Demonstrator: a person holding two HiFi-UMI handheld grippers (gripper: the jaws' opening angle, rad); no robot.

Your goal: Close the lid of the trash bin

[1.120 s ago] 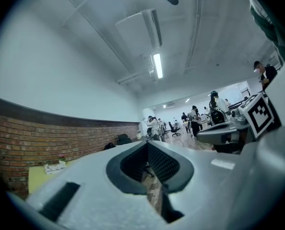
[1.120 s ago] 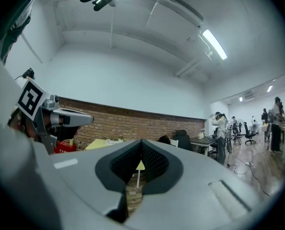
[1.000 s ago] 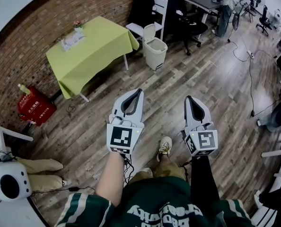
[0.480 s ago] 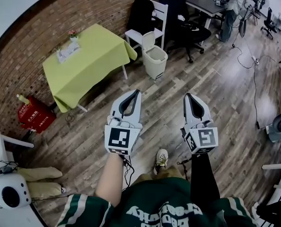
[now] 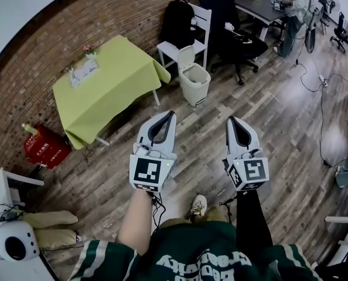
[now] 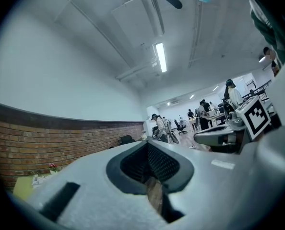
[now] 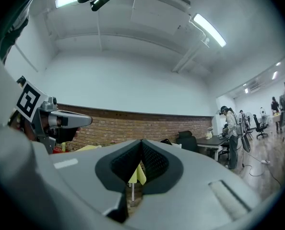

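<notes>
The trash bin (image 5: 195,84) is cream-coloured and stands on the wood floor beside the green table, its lid (image 5: 186,55) tipped up and open. Both grippers are held low in front of the person, well short of the bin. My left gripper (image 5: 173,114) points toward the bin with its jaws together and nothing between them. My right gripper (image 5: 230,120) is level with it to the right, also shut and empty. In the left gripper view, the left gripper (image 6: 148,144) shows only ceiling, brick wall and distant people. In the right gripper view, the right gripper (image 7: 141,142) faces the brick wall.
A green-clothed table (image 5: 103,84) stands left of the bin, and a white chair (image 5: 188,31) with a dark bag stands behind it. A black office chair (image 5: 238,40) and a desk (image 5: 262,4) lie to the right. A red box (image 5: 45,147) sits at the wall. Cables (image 5: 321,98) cross the floor.
The head view has shifted, and the bin now sits slightly lower and nearer in it. Both grippers keep the same pose, shut.
</notes>
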